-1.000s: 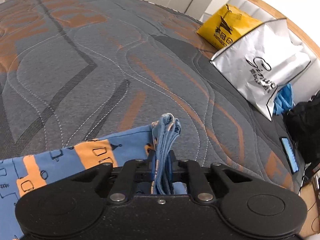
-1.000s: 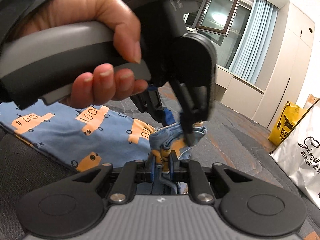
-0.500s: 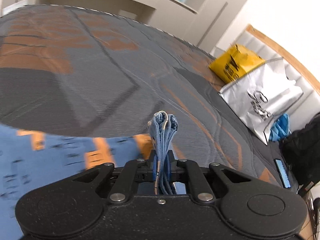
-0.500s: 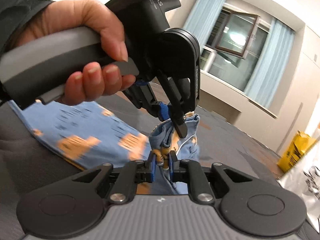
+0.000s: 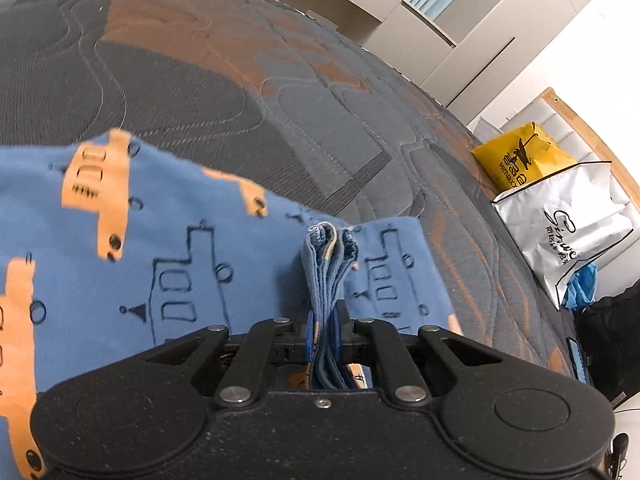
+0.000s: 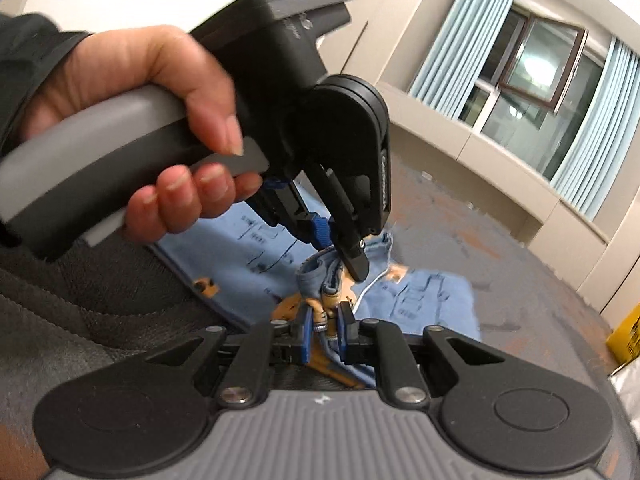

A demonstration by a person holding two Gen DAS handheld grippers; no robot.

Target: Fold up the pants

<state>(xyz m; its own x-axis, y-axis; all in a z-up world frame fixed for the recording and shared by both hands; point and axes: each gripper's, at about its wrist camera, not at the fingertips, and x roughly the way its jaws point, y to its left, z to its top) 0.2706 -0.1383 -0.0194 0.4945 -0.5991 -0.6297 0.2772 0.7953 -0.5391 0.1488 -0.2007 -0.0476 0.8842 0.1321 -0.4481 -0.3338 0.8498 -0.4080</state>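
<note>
Pinching a bunched edge of the blue pants (image 5: 168,248) apiece, the left gripper (image 5: 325,334) and right gripper (image 6: 323,326) carry it side by side above the quilted mattress (image 5: 224,92), probably so the lifted layer lands squarely over the part lying flat.

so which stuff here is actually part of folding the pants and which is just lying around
In the job:
- blue pants
- left tool, shut on bunched fabric
- right tool, shut on the pants
- mattress

Lying about:
- yellow bag
- silver bag
- black bag
</note>
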